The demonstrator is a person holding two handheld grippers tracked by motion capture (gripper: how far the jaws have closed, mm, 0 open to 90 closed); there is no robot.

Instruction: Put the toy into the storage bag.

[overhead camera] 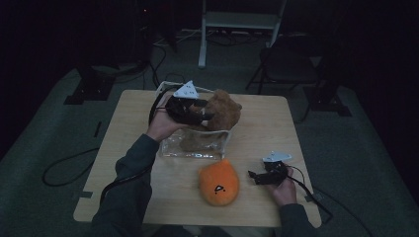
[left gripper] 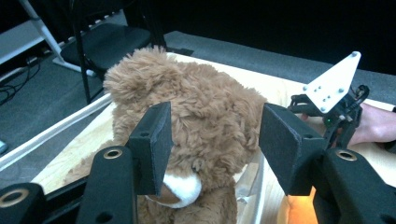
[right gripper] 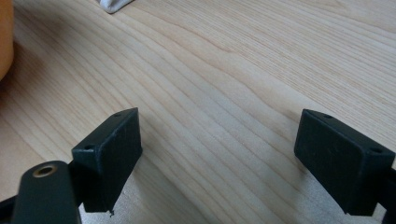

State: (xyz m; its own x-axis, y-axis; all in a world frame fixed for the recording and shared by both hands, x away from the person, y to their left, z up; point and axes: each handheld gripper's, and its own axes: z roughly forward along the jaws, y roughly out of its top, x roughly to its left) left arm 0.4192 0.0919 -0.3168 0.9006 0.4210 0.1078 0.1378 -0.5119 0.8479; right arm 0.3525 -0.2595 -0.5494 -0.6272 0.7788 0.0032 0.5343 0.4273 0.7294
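Note:
A brown teddy bear (overhead camera: 223, 109) (left gripper: 201, 107) is upright at the far middle of the wooden table (overhead camera: 262, 123), its lower body in a clear zip pouch (overhead camera: 195, 145). My left gripper (overhead camera: 200, 112) (left gripper: 215, 135) comes at it from the left, and both pads press on the bear's furry head. An orange round plush (overhead camera: 219, 182) lies near the front edge. To its right, my right gripper (overhead camera: 253, 177) (right gripper: 215, 154) rests low over bare wood, jaws wide apart with nothing between them.
A dark folding chair (overhead camera: 286, 64) and a white stand (overhead camera: 237, 22) sit on the floor beyond the table. Black stand feet (overhead camera: 89, 91) are at the far left, and cables (overhead camera: 64, 170) trail on the carpet. The pouch's white rim (left gripper: 259, 186) runs below the bear.

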